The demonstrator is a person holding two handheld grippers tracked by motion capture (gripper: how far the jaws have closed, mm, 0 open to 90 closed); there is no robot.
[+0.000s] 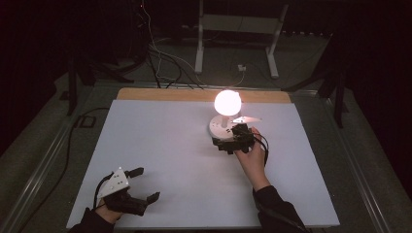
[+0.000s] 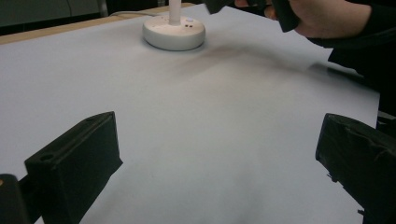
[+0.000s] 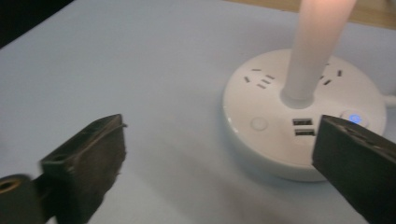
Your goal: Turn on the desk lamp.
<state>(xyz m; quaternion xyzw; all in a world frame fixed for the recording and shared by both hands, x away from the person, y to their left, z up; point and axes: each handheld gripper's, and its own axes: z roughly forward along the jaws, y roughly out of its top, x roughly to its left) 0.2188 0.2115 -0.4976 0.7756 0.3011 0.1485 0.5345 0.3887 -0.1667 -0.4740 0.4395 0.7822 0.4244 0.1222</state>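
A lamp with a glowing round bulb [image 1: 227, 102] stands on a white stem [image 3: 317, 42] that rises from a round white socket base [image 1: 217, 127] [image 2: 173, 32] [image 3: 275, 135] at the table's far middle. On the base a small blue light [image 3: 353, 117] glows beside two USB ports. My right gripper [image 1: 224, 143] [image 3: 219, 158] sits just in front of the base, open, with nothing between its jaws. The left gripper [image 1: 145, 184] [image 2: 219, 154] rests near the front left of the white sheet [image 1: 170, 145], open and holding nothing.
A wooden strip [image 1: 160, 94] borders the sheet's far edge. Cables [image 1: 165, 63] and a white stand frame [image 1: 238, 29] lie on the dark floor beyond. The person's right hand [image 2: 327, 18] and dark sleeve [image 1: 277, 206] reach in from the front right.
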